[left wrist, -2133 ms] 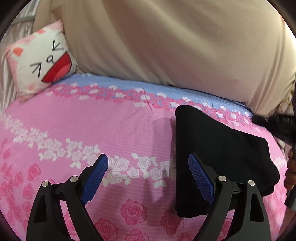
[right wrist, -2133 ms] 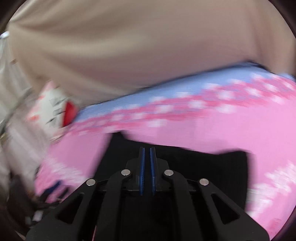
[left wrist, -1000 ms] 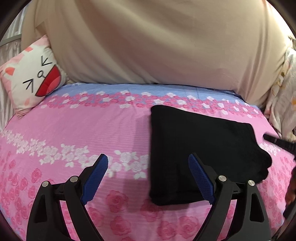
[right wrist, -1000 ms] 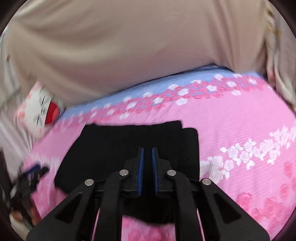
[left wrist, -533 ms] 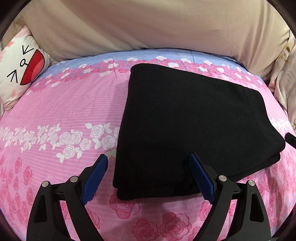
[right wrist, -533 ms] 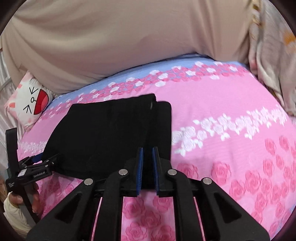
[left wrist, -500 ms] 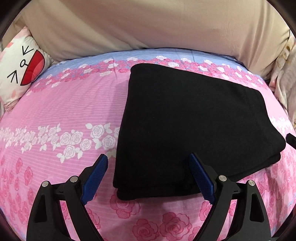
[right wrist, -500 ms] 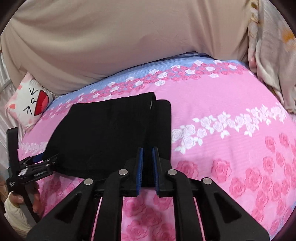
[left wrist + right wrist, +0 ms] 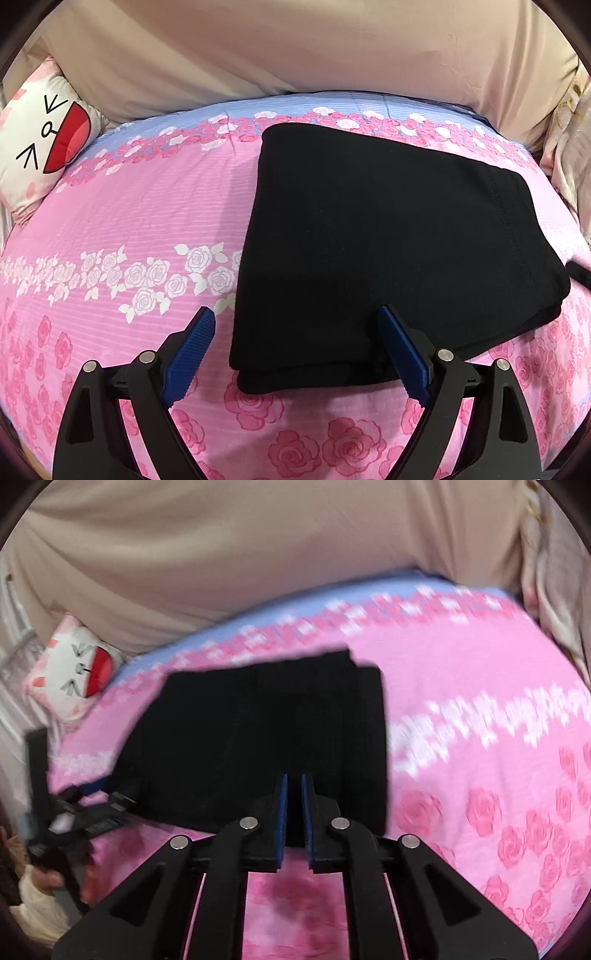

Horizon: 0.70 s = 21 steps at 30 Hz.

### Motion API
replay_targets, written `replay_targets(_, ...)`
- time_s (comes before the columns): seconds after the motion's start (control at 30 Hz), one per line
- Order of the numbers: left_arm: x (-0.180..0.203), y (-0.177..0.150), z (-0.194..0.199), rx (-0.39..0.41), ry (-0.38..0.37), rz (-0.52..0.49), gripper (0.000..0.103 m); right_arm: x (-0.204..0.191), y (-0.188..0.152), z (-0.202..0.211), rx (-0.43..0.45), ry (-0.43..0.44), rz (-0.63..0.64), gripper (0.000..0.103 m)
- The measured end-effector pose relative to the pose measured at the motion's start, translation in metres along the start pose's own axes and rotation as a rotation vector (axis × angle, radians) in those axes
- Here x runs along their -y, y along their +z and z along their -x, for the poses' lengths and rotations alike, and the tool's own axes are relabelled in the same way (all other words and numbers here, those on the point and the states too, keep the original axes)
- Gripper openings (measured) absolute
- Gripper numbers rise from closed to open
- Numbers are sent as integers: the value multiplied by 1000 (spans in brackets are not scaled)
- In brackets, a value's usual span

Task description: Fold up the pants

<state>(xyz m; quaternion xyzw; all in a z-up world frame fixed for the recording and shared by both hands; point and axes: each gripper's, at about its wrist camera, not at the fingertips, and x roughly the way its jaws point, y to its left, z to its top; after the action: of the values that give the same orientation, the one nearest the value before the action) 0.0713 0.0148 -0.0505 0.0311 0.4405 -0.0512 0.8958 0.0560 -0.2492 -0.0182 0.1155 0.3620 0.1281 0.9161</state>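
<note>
Hovering left gripper (image 9: pixel 295 343), jaws wide, over pants (image 9: pixel 388 240).

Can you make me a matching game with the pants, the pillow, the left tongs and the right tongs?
Things:
1. pants
2. pillow
3. left tongs
4. right tongs

Descriptions:
A. shut, nothing gripped
B. black, folded flat on the pink bedspread
C. wide open over the pants' near edge
D. white with a cartoon face, at the far left corner

Pairs: 1-B, 2-D, 3-C, 4-A
</note>
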Motion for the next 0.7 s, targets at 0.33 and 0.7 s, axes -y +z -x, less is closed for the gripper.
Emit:
replay_targets(0.33, -78, -1, 46, 67, 94, 171, 87, -127, 4, -92, -139, 244, 231, 9)
replay_targets(0.7, -123, 1, 29, -11, -48, 279, 87, -28, -8, -15, 23, 55, 11, 64)
